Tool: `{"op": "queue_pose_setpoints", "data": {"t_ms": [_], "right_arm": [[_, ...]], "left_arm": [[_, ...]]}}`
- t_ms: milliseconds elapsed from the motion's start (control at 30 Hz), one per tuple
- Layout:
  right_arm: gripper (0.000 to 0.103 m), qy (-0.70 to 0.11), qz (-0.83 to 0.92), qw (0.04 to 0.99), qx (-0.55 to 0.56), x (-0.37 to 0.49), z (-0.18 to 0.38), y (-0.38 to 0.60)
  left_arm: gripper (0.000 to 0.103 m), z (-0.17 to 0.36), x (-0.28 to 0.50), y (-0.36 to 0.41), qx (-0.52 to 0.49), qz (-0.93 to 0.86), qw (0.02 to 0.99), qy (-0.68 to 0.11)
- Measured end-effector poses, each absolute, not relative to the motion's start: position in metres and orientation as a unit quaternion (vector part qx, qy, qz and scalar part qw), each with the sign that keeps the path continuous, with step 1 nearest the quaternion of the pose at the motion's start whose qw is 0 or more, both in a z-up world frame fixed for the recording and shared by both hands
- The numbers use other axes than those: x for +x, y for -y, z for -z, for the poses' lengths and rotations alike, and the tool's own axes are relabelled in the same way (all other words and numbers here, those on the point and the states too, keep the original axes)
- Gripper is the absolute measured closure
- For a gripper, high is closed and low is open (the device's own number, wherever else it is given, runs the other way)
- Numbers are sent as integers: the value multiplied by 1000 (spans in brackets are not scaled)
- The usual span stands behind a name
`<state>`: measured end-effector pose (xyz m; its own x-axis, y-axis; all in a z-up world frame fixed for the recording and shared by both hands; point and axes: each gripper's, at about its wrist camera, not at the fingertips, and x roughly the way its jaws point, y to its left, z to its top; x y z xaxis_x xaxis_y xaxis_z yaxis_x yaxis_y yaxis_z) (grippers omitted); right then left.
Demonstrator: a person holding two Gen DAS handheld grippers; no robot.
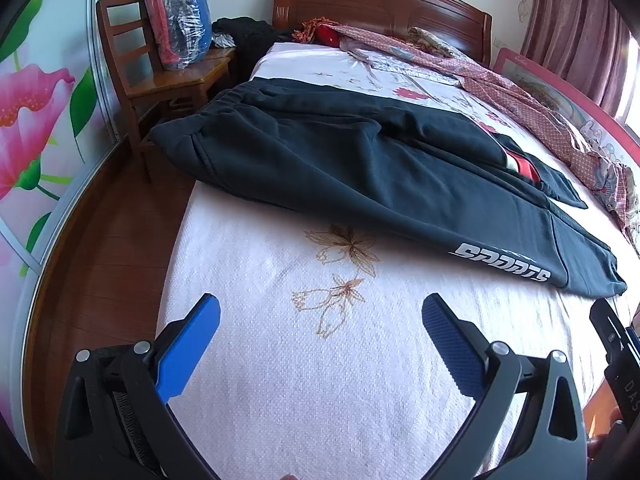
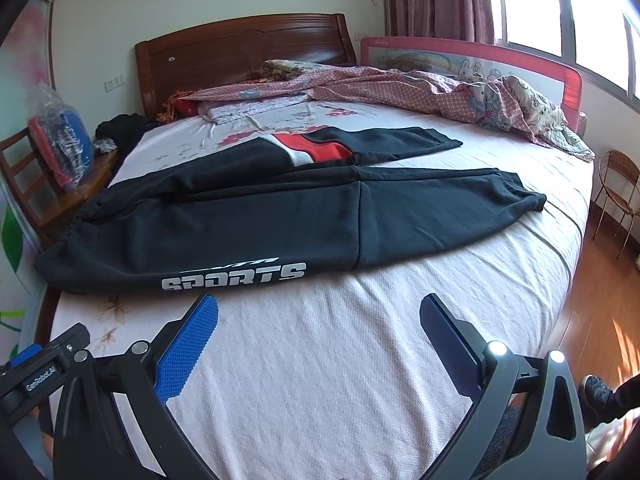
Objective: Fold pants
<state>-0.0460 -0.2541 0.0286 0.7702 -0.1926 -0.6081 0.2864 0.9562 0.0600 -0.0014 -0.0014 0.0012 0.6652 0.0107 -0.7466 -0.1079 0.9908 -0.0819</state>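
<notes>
Both claws (image 1: 320, 332) (image 2: 319, 332) spread, empty; pants (image 2: 280, 216) lengthwise across bed, waistband left.

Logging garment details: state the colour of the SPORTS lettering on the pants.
White SPORTS lettering, clearest in the right wrist view.

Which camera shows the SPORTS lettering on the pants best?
The right wrist view: the SPORTS lettering reads upright and whole on the black pants. In the left wrist view it is skewed, partly hidden by a fold.
</notes>
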Motion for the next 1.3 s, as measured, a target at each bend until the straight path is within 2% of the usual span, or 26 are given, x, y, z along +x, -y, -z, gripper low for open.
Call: {"op": "queue_pose_setpoints", "data": {"t_ms": [300,767,1000,1133,1300], "right_arm": [[3,-316,133,938,55,-45,-28,253],[3,-356,122,923,84,-36,-17,256],[3,-369,109,918,95,-36,-14,258],[3,-373,102,917,96,-35,-17,256],[3,-376,88,918,89,-29,-24,245]], "left_arm": [[2,0,-2,2,-58,-36,909,-411],[2,12,10,-9,-83,-37,897,-432],[2,-5,34,-41,-106,7,892,-440],[2,-13,69,-92,-212,94,855,-464],[2,12,114,-163,-341,103,803,-477]]}}
